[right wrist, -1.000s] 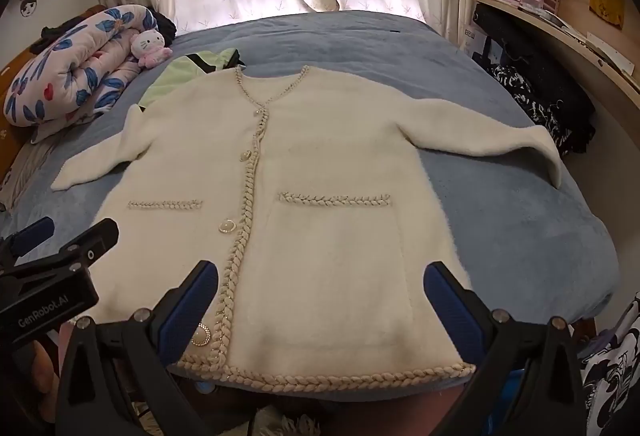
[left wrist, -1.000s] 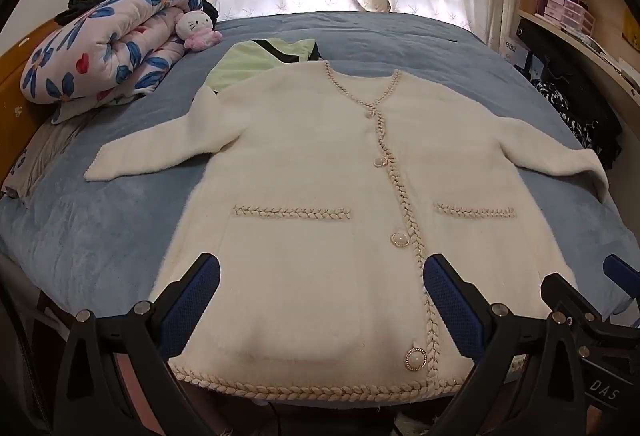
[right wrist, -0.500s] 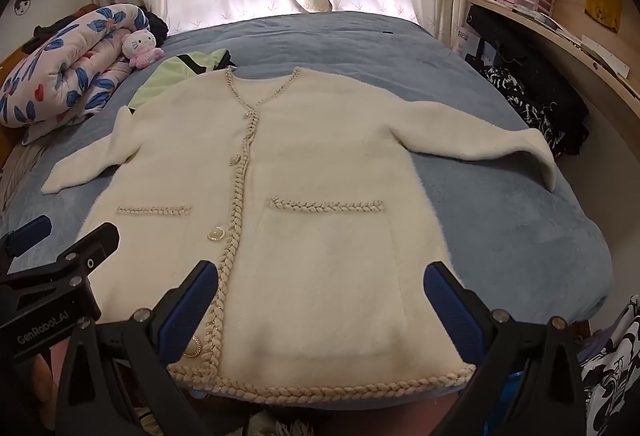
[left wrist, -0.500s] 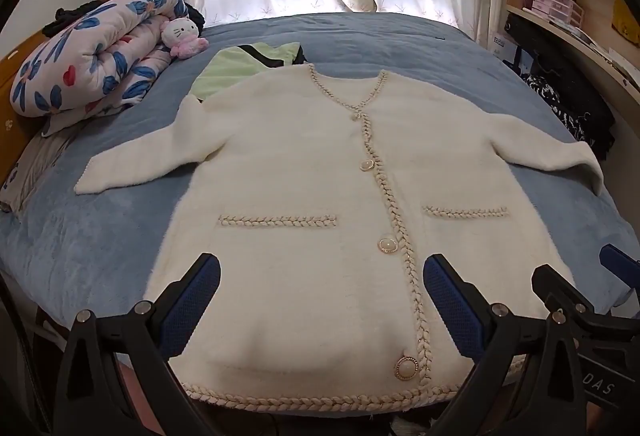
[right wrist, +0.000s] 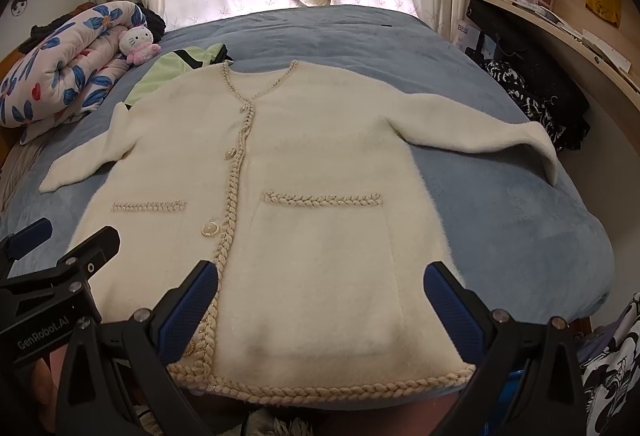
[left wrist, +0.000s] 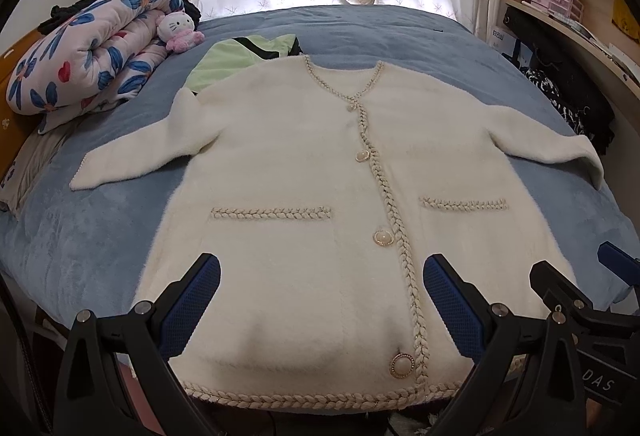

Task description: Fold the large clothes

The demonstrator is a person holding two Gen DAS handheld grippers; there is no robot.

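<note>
A cream fluffy cardigan [left wrist: 304, 171] with braided trim, pearl buttons and two pockets lies flat and face up on the blue bed [left wrist: 360, 31], sleeves spread to both sides. It also shows in the right wrist view [right wrist: 320, 163]. My left gripper [left wrist: 320, 300] is open and empty, above the hem on the cardigan's left half. My right gripper [right wrist: 320, 306] is open and empty, above the hem on its right half. The right gripper's body shows in the left wrist view [left wrist: 580, 316]; the left gripper's body shows in the right wrist view [right wrist: 52, 276].
A light green garment [left wrist: 244, 55] lies partly under the cardigan's collar. A rolled floral quilt [left wrist: 84, 47] and a pink plush toy [left wrist: 178, 29] sit at the bed's far left. Shelves [left wrist: 568, 23] and dark clothes [left wrist: 560, 91] stand on the right. Curtains hang behind.
Both grippers have moved forward and a little higher over the hem; the cardigan sits lower and nearer in both views. Nothing was grasped.
</note>
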